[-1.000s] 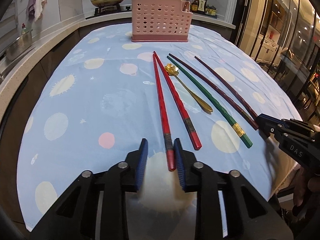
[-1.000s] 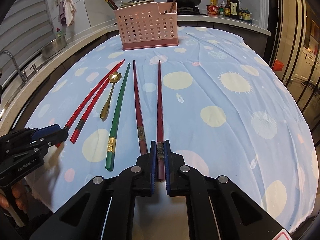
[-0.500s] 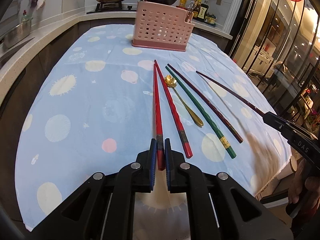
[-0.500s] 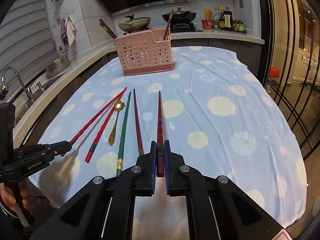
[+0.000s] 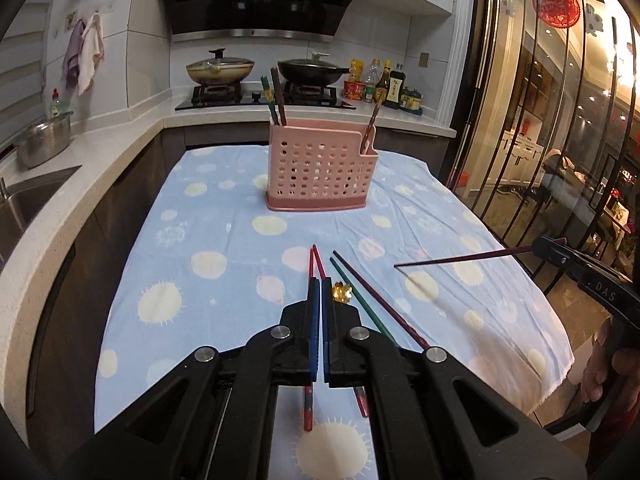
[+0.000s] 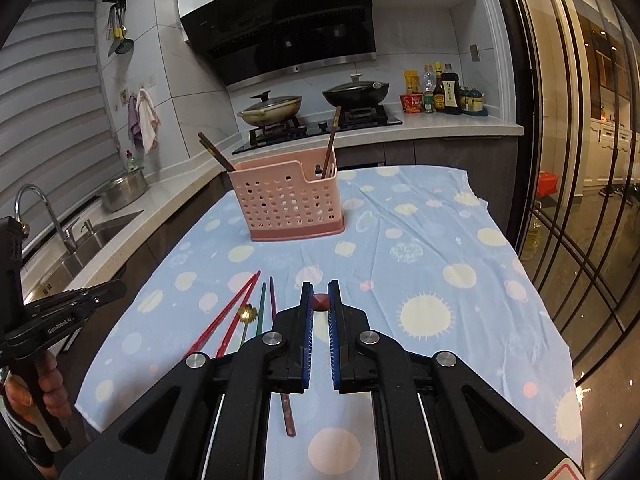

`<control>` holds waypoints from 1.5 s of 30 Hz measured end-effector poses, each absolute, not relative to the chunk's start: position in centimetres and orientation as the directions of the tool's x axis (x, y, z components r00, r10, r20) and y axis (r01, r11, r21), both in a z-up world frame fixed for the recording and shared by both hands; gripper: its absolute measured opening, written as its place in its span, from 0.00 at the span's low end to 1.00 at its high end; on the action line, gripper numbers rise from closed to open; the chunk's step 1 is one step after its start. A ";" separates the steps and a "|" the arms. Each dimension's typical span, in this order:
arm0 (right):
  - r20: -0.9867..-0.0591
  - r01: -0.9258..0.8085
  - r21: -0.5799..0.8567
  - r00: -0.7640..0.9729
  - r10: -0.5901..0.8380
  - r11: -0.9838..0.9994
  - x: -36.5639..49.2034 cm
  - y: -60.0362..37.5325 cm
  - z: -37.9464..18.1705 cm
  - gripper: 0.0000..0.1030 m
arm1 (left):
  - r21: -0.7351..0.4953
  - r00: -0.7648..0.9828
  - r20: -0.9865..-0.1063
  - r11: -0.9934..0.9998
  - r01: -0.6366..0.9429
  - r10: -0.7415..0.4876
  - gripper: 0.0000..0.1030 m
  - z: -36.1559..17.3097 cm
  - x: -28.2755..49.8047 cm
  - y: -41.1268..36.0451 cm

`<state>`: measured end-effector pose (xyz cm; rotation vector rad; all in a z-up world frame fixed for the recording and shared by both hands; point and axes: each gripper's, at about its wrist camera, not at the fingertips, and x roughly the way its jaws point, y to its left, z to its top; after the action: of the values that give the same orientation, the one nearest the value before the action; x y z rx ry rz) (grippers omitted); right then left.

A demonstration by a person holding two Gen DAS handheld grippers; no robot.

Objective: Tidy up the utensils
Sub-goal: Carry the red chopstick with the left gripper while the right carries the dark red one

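With a red chopstick (image 5: 310,268) pinched in the left gripper (image 5: 320,292) and a maroon chopstick (image 5: 452,260) in the right gripper (image 6: 319,300), both are judged bound for the pink holder (image 5: 320,168), needing tip-down insertion.

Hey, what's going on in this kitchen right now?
A person is sorting utensils with a gripper in each hand. The right gripper is shut on a dark chopstick, held clear of the table. The left gripper is shut too but seems empty: both red chopsticks lie on the cloth, beside a green chopstick, a spoon and a second dark chopstick. The pink holder already has some chopsticks.
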<state>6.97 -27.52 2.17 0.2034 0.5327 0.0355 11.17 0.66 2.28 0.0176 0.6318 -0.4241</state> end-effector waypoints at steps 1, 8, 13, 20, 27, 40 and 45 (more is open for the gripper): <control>-0.495 0.021 0.200 0.865 0.082 0.980 7.1 -27.6 2.4 0.06 | -0.111 0.727 -0.575 0.916 0.386 -0.376 0.01 2.5 11.5 0.6; -0.514 0.022 0.206 0.853 0.089 0.978 6.5 -27.4 1.2 0.06 | -0.096 0.675 -0.660 0.928 0.359 -0.329 0.34 -1.8 11.2 0.7; -0.536 0.027 0.229 0.838 0.103 0.973 6.1 -27.2 0.1 0.06 | -0.080 0.598 -0.746 0.932 0.355 -0.292 0.45 -6.8 10.5 0.0; -0.538 0.035 0.238 0.837 0.101 0.971 5.7 -27.3 0.0 0.06 | -0.080 0.565 -0.778 0.936 0.343 -0.274 0.33 -9.4 10.2 0.1; -0.536 0.035 0.233 0.838 0.099 0.972 5.7 -27.1 -0.1 0.06 | -0.141 0.548 -0.773 0.930 0.341 -0.318 0.07 -8.6 10.4 1.1; -0.445 -0.026 0.207 0.888 0.117 0.978 8.0 -27.0 4.6 0.06 | -0.139 0.723 -0.580 0.920 0.367 -0.376 0.07 2.6 12.4 2.0; -0.418 -0.045 0.205 0.899 0.129 0.978 9.7 -27.1 6.5 0.06 | -0.109 0.768 -0.517 0.920 0.377 -0.377 0.06 6.3 14.5 1.1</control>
<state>9.68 -27.08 6.49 0.1934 0.4441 0.0906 14.47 1.10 6.34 0.0009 0.5611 -0.4090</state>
